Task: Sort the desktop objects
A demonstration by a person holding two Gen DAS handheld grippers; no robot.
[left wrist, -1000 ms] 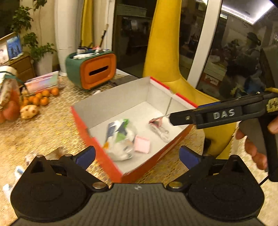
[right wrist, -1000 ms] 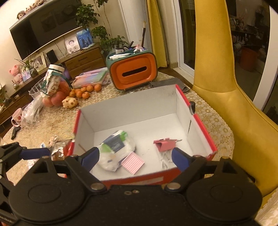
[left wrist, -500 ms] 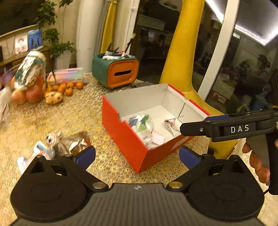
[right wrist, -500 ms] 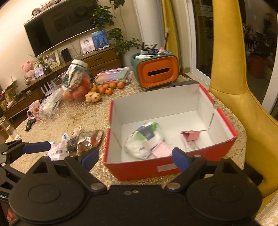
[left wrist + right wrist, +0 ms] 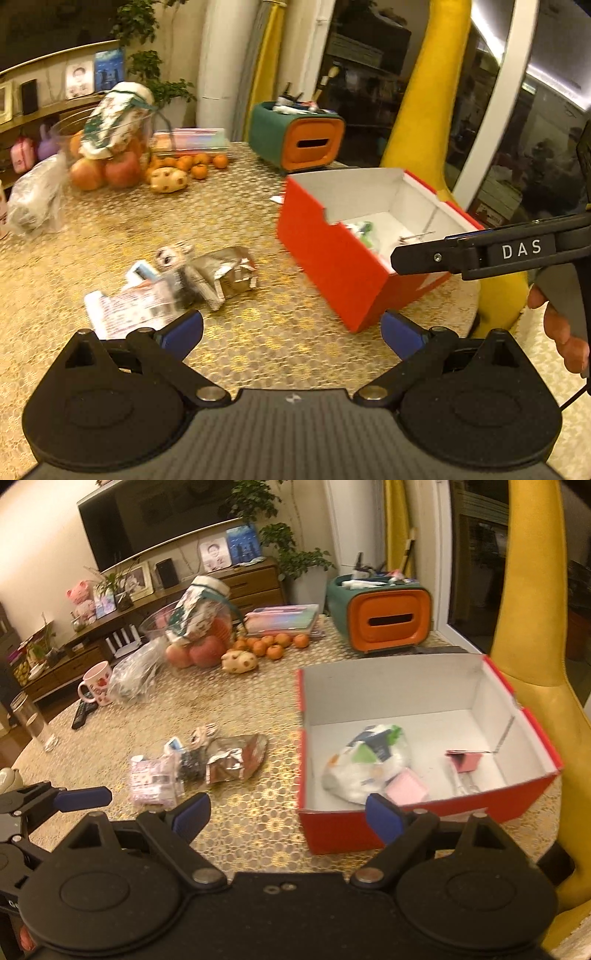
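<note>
Motion blur smears the packet pile [image 5: 173, 284] at left centre, labels unreadable; red box [image 5: 332, 254] wall hides most contents; left hand-held gripper [image 5: 55, 805] cut off at the left edge

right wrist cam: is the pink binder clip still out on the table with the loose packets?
No, the pink binder clip lies inside the red box, near its right wall, apart from the loose packets on the table.

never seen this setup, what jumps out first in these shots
The red box at the table's right, open, holds a white plastic bag, a pink pad and a pink binder clip. Left of it lies a heap of crumpled wrappers.
</note>
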